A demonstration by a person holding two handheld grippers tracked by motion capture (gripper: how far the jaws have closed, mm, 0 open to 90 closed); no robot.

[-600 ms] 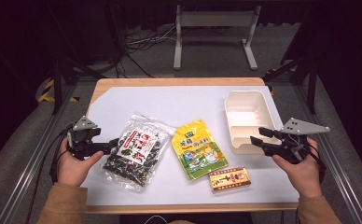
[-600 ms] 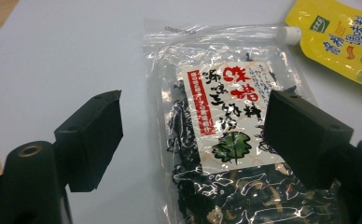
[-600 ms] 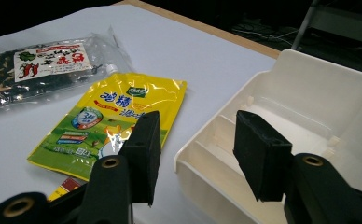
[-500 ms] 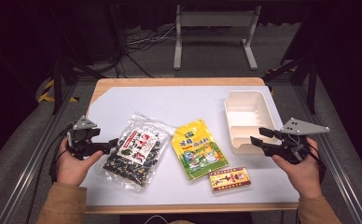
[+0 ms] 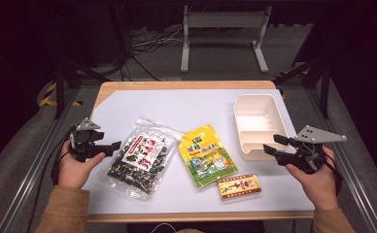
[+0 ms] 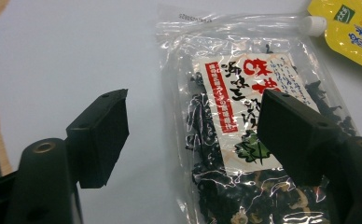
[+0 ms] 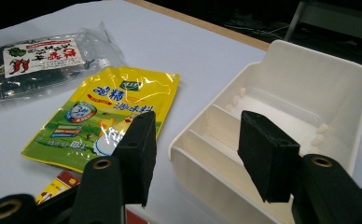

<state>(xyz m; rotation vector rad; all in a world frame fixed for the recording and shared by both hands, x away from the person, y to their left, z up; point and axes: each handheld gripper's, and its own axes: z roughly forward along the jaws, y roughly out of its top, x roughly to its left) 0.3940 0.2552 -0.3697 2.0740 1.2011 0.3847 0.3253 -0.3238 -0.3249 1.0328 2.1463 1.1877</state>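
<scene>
At nine o'clock on the bench (image 5: 177,104), the left claw (image 5: 110,147) hovers spread and empty, just beside the clear bag of dried seaweed (image 5: 139,158). At the centre lies the yellow seasoning pouch (image 5: 207,154), with a small red box (image 5: 239,187) at five o'clock. At three o'clock, the right claw (image 5: 275,145), spread and empty, points at the cream divided container (image 5: 257,126).
</scene>
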